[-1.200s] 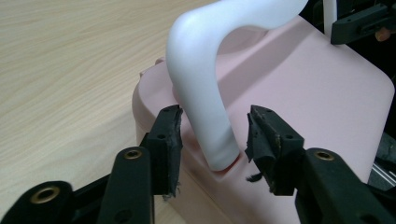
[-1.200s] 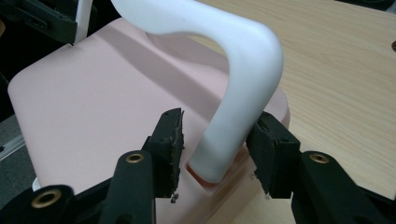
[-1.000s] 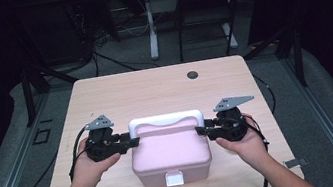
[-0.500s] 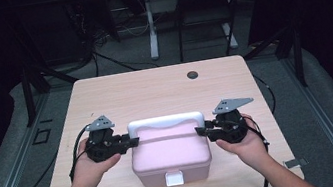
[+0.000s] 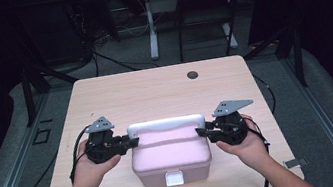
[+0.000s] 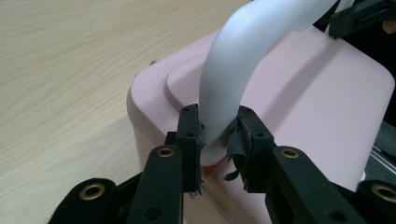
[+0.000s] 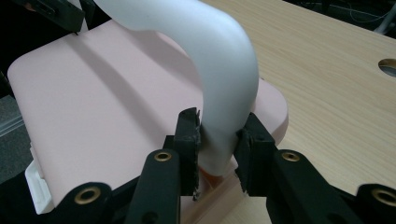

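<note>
Pink box (image 5: 172, 156) with raised white handle (image 5: 165, 124)

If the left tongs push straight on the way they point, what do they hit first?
The white handle already sits between the left tongs, which have just been closing. Straight on lies the pink box, likely its lid.

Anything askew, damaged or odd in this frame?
Only wear: the black pad tape on the left gripper fingers is frayed and peeling. The pink box sits square on the table, latch shut. Both grippers have just been closing on the white handle ends; right gripper.
</note>
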{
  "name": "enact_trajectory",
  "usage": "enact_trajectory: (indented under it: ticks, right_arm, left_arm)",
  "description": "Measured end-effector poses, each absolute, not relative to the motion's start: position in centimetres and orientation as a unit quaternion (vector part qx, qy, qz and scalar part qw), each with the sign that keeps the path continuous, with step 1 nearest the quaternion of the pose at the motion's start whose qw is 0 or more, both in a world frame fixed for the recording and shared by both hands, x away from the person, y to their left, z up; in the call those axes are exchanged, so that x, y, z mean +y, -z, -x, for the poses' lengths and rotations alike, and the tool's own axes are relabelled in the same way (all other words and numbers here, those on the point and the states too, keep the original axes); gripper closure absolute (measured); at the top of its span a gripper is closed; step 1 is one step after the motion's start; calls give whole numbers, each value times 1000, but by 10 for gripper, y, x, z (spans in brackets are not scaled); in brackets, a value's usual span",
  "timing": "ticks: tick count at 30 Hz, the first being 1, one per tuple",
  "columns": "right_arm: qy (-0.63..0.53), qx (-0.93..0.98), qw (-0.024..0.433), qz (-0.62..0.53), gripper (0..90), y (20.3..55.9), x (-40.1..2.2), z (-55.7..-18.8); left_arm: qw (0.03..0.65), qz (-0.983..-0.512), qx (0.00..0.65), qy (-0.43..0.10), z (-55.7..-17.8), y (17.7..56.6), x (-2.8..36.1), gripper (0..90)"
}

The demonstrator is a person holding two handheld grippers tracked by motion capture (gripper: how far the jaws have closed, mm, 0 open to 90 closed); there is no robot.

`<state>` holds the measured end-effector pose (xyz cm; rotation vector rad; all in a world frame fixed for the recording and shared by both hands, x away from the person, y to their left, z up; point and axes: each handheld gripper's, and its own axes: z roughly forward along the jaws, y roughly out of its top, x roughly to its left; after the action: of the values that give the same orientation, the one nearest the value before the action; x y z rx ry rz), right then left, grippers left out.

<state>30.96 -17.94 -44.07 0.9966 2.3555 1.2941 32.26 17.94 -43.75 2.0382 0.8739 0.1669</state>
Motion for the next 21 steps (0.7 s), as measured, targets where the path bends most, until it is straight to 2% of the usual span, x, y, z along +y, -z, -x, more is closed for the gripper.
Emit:
enact_trajectory:
  ticks: [21]
  right_arm:
    - [-448,814,127,-348,737,439,-180,-309]
  left_arm:
    - [433,-830,342,-76,-321,435,178,741]
